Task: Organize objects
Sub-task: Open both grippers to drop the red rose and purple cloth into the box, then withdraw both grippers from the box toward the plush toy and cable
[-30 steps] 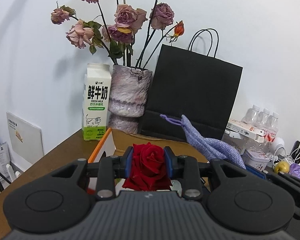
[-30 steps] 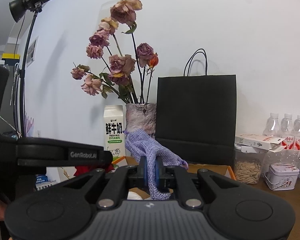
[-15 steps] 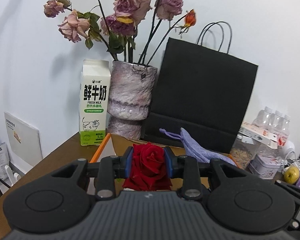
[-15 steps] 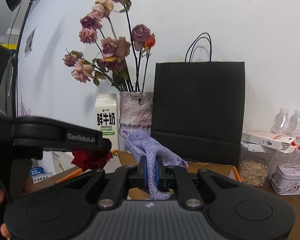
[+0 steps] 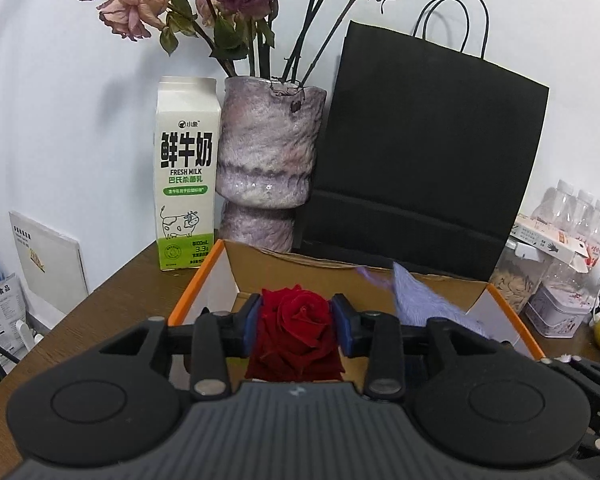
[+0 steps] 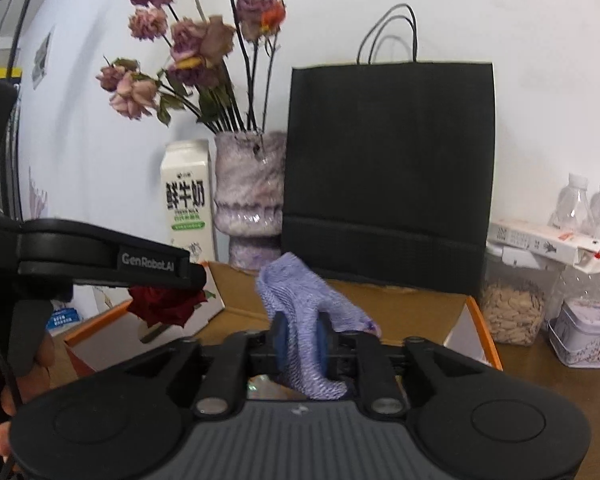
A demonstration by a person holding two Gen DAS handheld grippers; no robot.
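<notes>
Left wrist view: pinched a red rose [image 5: 298, 328] in the left gripper [image 5: 298, 322], jaws having just been opening, petals touching both blue pads [image 5: 251, 322]. Held the bloom just over the near end of an open cardboard box [image 5: 260, 268] with an orange rim. Looked full and dark red, petals tightly whorled, facing the camera. Saw clear space inside the box straight ahead, hemmed at the back by a raised flap, with a milk carton [image 5: 186, 168], a vase [image 5: 268, 152] of dried flowers and a black paper bag [image 5: 428, 152] close behind it against the wall. Saw bare wooden table [image 5: 112, 292] to the left of the box.

Right wrist view: gripped a lilac knitted pouch [image 6: 300, 300] in the right gripper [image 6: 300, 336], jaws having just been opening, the cloth filling the gap between the pads. Looked blurred and crumpled, top bunched above the fingers, lower end hanging beneath. Held it above the box interior. Noted the box's right rim close to a jar of seeds [image 6: 512, 304] and a small tin [image 6: 584, 340]. Saw the left gripper and rose low on the left, over the box's left edge, well apart from the pouch.
</notes>
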